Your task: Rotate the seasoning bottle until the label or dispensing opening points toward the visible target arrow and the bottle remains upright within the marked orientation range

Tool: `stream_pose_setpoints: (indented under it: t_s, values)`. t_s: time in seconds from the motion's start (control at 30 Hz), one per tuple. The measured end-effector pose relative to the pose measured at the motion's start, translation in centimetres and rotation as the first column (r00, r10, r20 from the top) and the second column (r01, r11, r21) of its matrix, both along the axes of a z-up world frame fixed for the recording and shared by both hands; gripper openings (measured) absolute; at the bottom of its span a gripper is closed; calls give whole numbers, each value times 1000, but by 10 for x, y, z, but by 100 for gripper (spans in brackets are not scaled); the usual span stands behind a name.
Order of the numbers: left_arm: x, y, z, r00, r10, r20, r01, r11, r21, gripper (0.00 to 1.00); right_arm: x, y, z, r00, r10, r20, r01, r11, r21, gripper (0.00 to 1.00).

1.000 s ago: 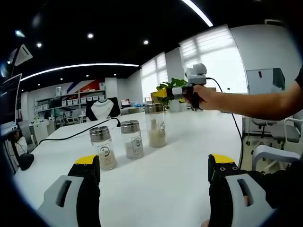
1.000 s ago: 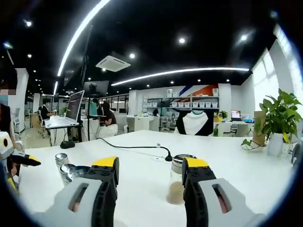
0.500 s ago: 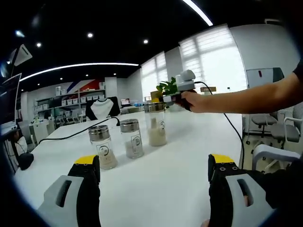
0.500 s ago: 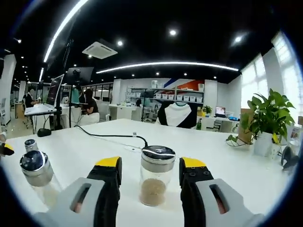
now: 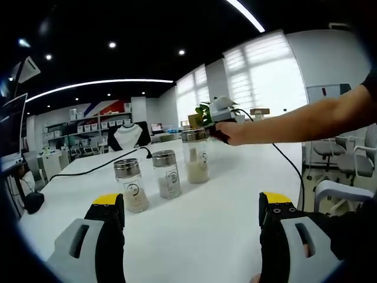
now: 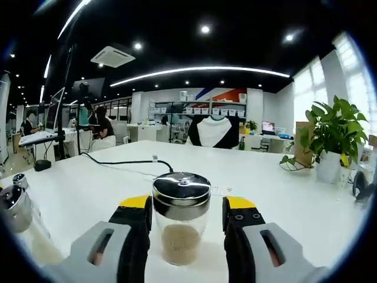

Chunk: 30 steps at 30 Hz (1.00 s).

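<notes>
Three glass seasoning bottles with steel lids stand upright in a row on the white table (image 5: 235, 194): a short one (image 5: 132, 186), a middle one (image 5: 166, 175) and a tall one (image 5: 195, 157), their round labels facing the left gripper view. My left gripper (image 5: 191, 211) is open well short of them, with nothing between its jaws. A person's hand holds my right gripper (image 5: 207, 125) at the tall bottle's lid. In the right gripper view the tall bottle (image 6: 180, 227) stands between the jaws of the open right gripper (image 6: 187, 206); whether they touch it I cannot tell.
A black cable (image 6: 126, 163) runs across the table behind the bottles. A potted plant (image 6: 333, 138) stands at the far right edge. The other two bottles (image 6: 16, 207) are at the left of the right gripper view. The person's forearm (image 5: 306, 121) reaches over the table.
My right gripper has moved forward and left to the tall bottle, which now stands between its jaws and looks larger. The left gripper has stayed put and open.
</notes>
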<state>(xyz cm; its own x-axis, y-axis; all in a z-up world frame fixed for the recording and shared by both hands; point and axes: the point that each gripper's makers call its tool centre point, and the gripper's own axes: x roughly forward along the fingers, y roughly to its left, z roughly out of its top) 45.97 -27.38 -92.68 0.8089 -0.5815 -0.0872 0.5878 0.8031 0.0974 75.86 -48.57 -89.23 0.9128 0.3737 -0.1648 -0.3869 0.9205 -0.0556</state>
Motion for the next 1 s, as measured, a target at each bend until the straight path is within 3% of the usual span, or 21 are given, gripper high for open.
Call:
stream_pose_setpoints:
  t_s: [0.37, 0.67, 1.0]
  values:
    - [1, 8, 3, 1000, 14, 1, -14, 1000, -18, 100, -3, 13, 2, 1000, 14, 26, -15, 999, 30, 38]
    - [1, 5, 1, 1000, 6, -2, -6, 1000, -21, 100, -8, 12, 4, 999, 39, -12, -38, 997, 63, 38]
    - [1, 7, 1, 1000, 12, -7, -12, 1000, -28, 99, -34, 5, 42, 995, 66, 73, -66, 998, -2, 38]
